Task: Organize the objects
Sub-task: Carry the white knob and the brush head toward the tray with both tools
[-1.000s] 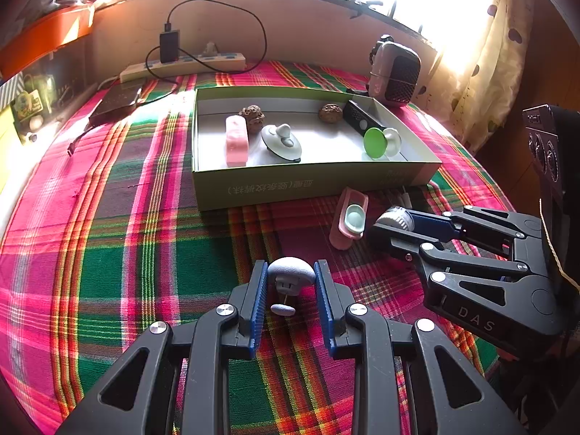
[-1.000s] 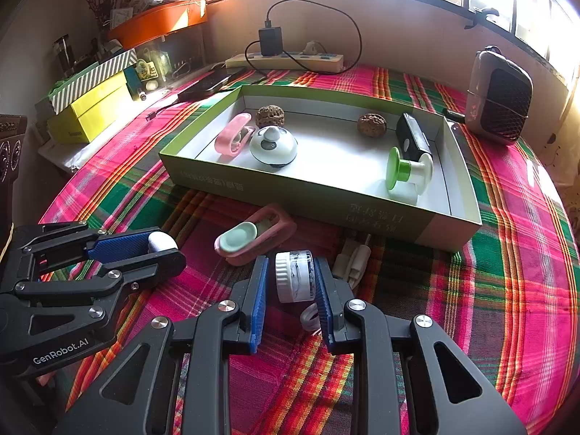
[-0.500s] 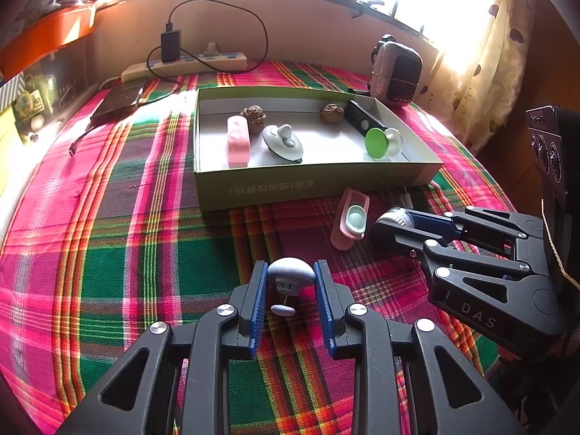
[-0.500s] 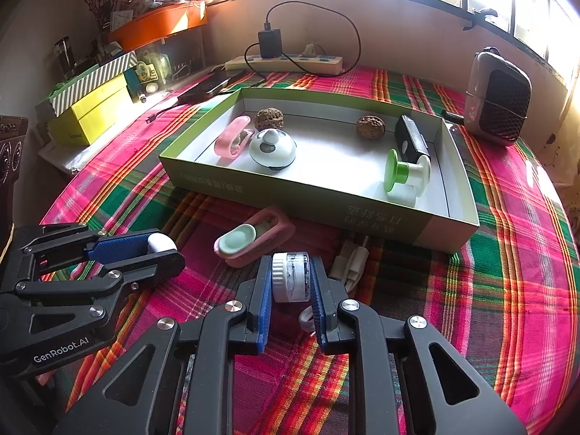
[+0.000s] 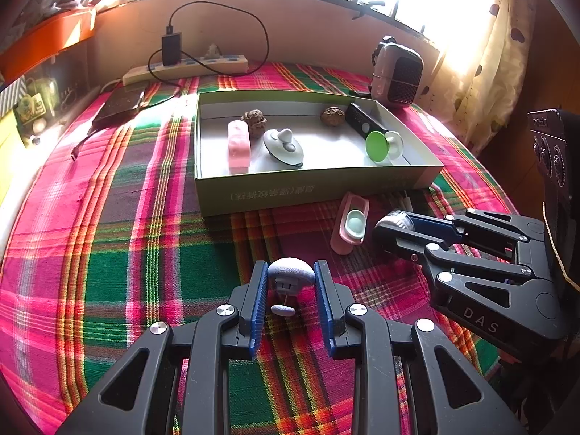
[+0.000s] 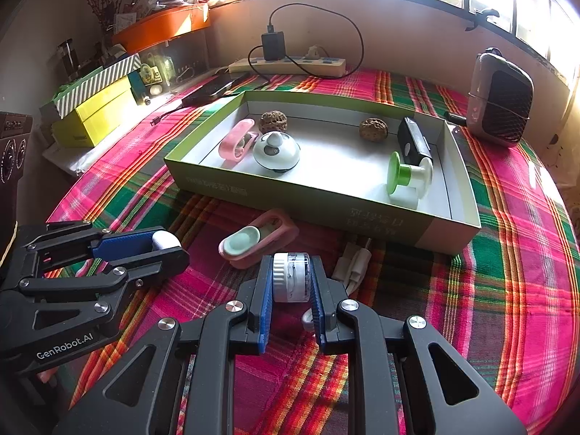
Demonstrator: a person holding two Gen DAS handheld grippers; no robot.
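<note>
Left wrist view: the left tool [image 5: 291,284] grips a grey mushroom-shaped knob [image 5: 291,271] over the plaid table [image 5: 108,239] near its front edge. The green box [image 5: 311,185] lies toward the far edge.

Right wrist view: the right tool [image 6: 291,282] is clamped on a small clear jar with a white lid [image 6: 291,277], just beside a pink clip [image 6: 259,237] in front of the box.

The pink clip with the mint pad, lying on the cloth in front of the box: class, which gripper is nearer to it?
Right. The right gripper, shut on a small white jar, sits just beside the pink clip. The left gripper, gripping a grey mushroom-shaped piece, is farther off.
</note>
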